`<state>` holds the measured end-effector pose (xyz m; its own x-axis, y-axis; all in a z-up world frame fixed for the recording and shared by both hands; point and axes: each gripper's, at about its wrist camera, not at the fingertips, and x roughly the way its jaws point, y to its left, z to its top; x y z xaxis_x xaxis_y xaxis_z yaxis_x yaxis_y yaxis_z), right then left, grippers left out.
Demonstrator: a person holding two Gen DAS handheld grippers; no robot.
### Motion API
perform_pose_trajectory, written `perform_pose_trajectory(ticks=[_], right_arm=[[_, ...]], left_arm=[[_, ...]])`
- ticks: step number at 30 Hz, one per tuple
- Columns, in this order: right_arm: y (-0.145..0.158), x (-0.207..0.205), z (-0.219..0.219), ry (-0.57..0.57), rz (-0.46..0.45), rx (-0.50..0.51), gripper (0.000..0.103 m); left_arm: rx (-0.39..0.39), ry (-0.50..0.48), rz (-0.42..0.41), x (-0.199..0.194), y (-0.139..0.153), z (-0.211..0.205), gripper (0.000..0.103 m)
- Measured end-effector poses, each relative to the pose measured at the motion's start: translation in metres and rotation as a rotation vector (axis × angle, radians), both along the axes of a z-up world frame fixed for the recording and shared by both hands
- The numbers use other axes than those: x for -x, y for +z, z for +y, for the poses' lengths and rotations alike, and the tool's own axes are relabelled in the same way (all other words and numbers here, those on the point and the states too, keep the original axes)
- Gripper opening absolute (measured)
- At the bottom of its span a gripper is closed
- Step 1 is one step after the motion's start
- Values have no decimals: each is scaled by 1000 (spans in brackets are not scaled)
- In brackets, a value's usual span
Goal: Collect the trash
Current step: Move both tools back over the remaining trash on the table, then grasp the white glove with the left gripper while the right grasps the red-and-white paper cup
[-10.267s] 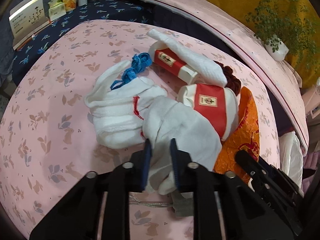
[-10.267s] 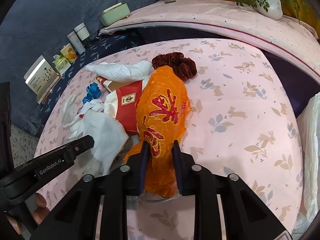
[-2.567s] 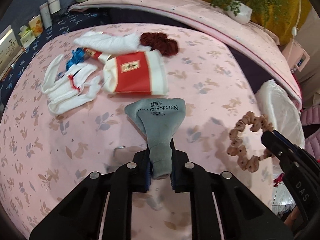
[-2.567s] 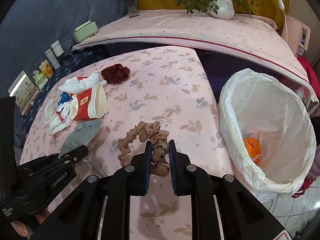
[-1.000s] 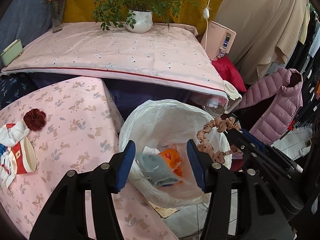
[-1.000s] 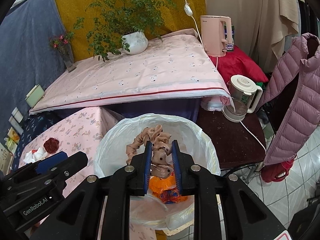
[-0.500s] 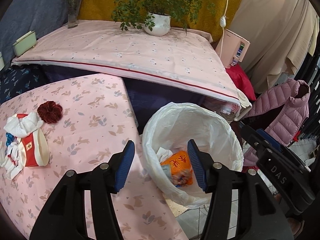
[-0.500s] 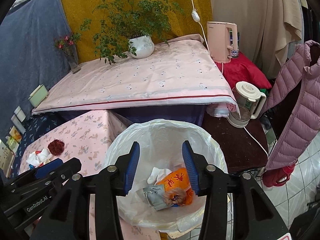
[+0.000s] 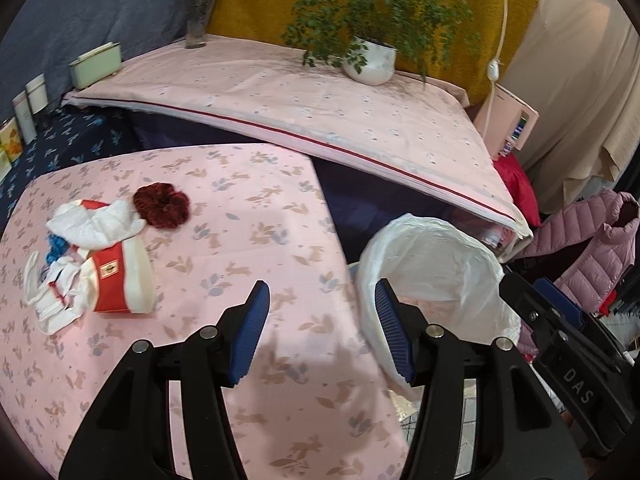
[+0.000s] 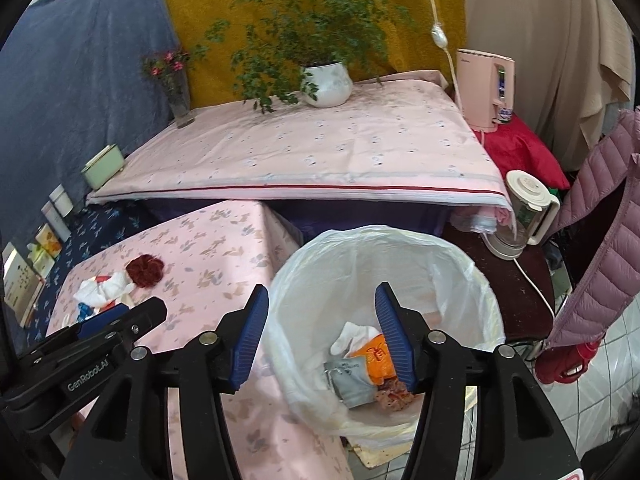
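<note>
Desk [image 9: 248,216]: pink floral cloth, carrying red-and-white paper cup [image 9: 120,280], white tissues [image 9: 96,220], maroon scrunchie [image 9: 161,205].
Bin [image 10: 400,248]: white liner, standing beside desk edge, holding orange wrapper [image 10: 374,354], grey pouch [image 10: 352,380], brown scrunchie [image 10: 394,394].
Left tongs [image 9: 320,328]: standing spread, empty, hanging over desk edge; remaining trash lying to their left.
Right tongs [image 10: 320,328]: spreading, empty, hanging over bin.

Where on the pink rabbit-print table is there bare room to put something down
Bare cloth runs from the dark red scrunchie and red-and-white cup across to the table edge by the white bin bag. The far left is crowded: cup, white cloths, scrunchie.
</note>
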<state>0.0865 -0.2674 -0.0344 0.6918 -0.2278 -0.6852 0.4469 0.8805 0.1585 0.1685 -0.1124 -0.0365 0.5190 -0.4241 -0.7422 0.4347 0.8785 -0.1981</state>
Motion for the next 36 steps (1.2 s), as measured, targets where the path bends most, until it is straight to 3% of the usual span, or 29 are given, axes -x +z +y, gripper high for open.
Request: perform_pose_trajectory(ticks=[10,13,21,24,36], right_arm=[[-5,-26,70,146,27,9,58],[-9,-34,92,191,40,9,58],[-21,-63,147,301,71,-6,58],[-27,-76,166,341,83,-7,58],[-62,-150,216,446,136,-48,58]], left_arm=[[-21,187,26,-22,-18,83,53],[-37,260,19,-28,-23,114,68],[-122,407,-5,-45,-37,196,68],[-148,452,1,-53,-45,222,75],[-176,452,38,-94,-75,272,75]])
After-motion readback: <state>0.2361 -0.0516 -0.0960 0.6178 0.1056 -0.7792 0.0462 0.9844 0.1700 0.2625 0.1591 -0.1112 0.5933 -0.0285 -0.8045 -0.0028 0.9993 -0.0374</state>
